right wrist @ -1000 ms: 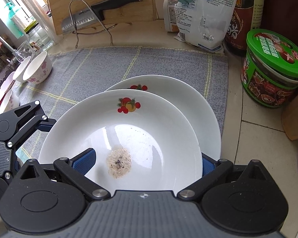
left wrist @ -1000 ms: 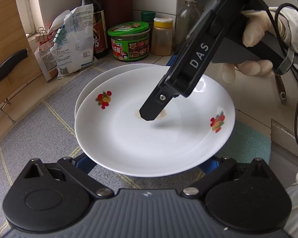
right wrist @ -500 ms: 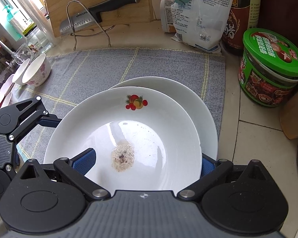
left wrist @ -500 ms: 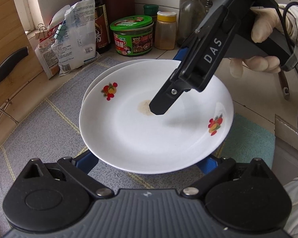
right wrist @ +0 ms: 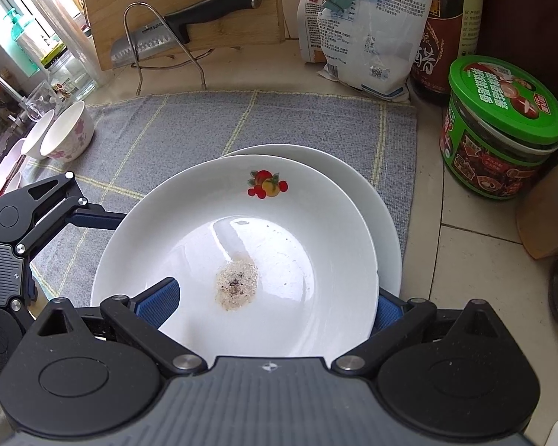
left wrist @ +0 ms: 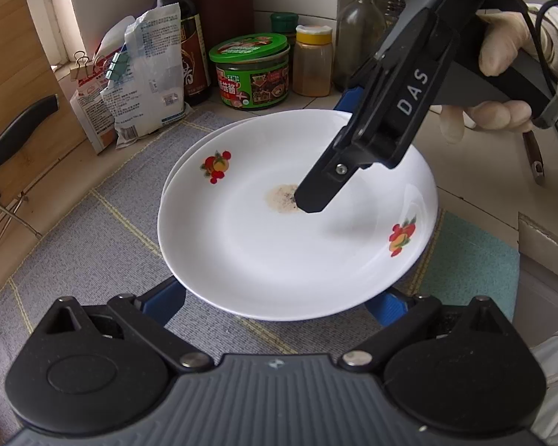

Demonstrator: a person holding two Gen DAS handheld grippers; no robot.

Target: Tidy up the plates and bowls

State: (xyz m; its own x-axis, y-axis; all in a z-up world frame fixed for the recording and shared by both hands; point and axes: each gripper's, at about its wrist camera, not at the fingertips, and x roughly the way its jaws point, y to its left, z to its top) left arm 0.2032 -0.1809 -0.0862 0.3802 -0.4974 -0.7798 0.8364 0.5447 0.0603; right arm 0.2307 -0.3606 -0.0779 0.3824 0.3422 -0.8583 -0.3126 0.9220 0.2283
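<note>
A white plate (left wrist: 279, 252) (right wrist: 279, 223) with fruit motifs and a speckled residue patch (right wrist: 238, 284) sits tilted over a second white plate (right wrist: 353, 182), covering most of it. I cannot tell whether the two touch. My left gripper (left wrist: 279, 297) is open, and both blue fingers reach under the top plate's near rim. My right gripper (right wrist: 271, 304) is also spread wide. Its upper finger (left wrist: 316, 193) hangs over the plate's middle beside the residue, while the other finger passes under the rim. A gloved hand (left wrist: 502, 48) holds it.
A grey cloth mat (right wrist: 279, 122) lies under the plates. Behind stand a green-lidded jar (right wrist: 502, 126), a dark sauce bottle (right wrist: 446, 29), clipped bags (right wrist: 364, 37) and a knife (right wrist: 189, 26) on a wire stand by a wooden board. Floral bowls (right wrist: 67, 130) sit far left.
The top plate and both grippers have shifted together toward the jars, so it now covers more of the lower plate. Neither gripper's finger spread has changed.
</note>
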